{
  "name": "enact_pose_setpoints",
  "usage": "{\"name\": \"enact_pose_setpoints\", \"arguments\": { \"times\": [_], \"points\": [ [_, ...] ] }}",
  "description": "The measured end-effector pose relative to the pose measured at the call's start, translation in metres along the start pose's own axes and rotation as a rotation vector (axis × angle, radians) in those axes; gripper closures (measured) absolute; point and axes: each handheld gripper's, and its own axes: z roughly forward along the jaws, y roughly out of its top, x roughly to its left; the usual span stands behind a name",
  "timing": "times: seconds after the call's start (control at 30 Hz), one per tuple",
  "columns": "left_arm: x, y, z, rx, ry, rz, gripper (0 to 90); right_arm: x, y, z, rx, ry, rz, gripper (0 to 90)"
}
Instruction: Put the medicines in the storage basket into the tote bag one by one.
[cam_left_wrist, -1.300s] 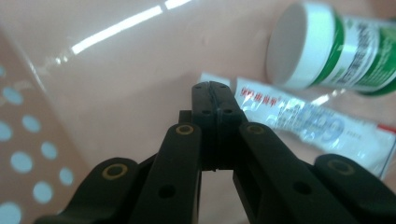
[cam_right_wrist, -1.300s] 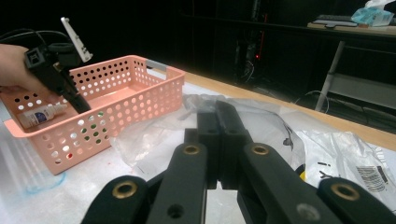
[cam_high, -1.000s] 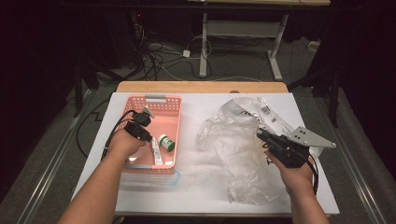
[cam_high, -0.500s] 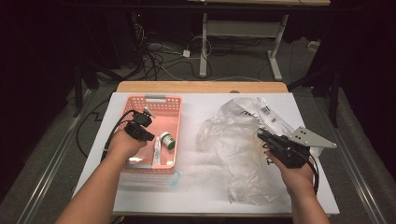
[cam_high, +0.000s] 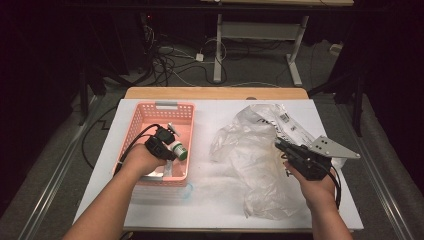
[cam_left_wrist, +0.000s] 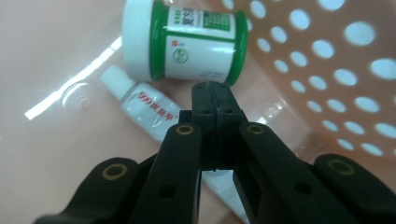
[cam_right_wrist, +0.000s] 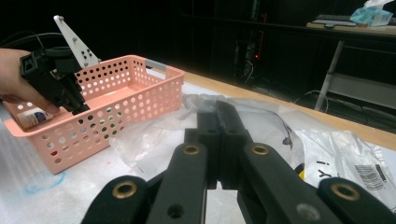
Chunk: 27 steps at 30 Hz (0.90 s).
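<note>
Two shut tools, one hovering in the basket

Both tools are closed and empty. The left tool (cam_left_wrist: 215, 100) hangs inside the pink basket (cam_high: 142, 125) at centre left of the high view, just above a small white tube (cam_left_wrist: 144, 109) and near a green-and-white jar (cam_left_wrist: 187, 39) lying on its side. The right tool (cam_high: 287, 150) sits over the clear plastic bag (cam_high: 250, 155). Shut jaws could nudge the tube or set the jar rolling.
</note>
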Motion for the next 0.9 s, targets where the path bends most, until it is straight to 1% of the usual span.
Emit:
{"name": "enact_pose_setpoints", "arguments": {
  "times": [0.07,0.13,0.23,0.3,0.33,0.57,0.6,0.67,0.73,0.83,0.9],
  "points": [
    [-0.003,0.002,0.003,0.022,0.005,0.016,88.2,-0.001,0.0,0.0,0.0,-0.001,-0.001,90.0],
    [-0.005,0.004,0.006,0.041,0.022,0.028,88.2,-0.001,0.0,0.0,0.0,-0.001,-0.002,90.0],
    [-0.005,0.005,0.009,0.07,0.045,0.028,88.2,-0.001,0.0,-0.001,0.0,-0.001,-0.001,90.0],
    [-0.004,0.005,0.01,0.083,0.048,0.028,88.1,0.0,0.0,-0.001,-0.002,0.0,0.0,90.0],
    [-0.003,0.004,0.01,0.089,0.053,0.029,88.2,-0.001,0.0,0.0,-0.004,0.004,-0.008,90.0],
    [0.006,-0.003,0.008,0.112,0.076,0.014,88.1,-0.001,0.0,-0.001,-0.002,0.001,-0.004,90.0],
    [0.007,-0.005,0.007,0.112,0.079,0.012,88.1,-0.001,0.0,0.0,-0.005,0.001,-0.004,90.0],
    [0.008,-0.007,0.004,0.093,0.074,0.004,88.2,0.0,0.0,0.0,-0.005,0.001,-0.002,90.0],
    [0.01,-0.01,-0.001,0.063,0.069,-0.007,88.1,0.0,0.0,0.0,-0.002,0.0,-0.004,90.0],
    [0.015,-0.015,-0.012,0.011,0.083,-0.035,87.5,0.0,0.0,0.0,0.0,0.0,-0.003,90.0],
    [0.02,-0.018,-0.017,-0.018,0.093,-0.067,78.6,0.001,0.0,0.001,0.0,0.001,-0.003,90.0]
  ]
}}
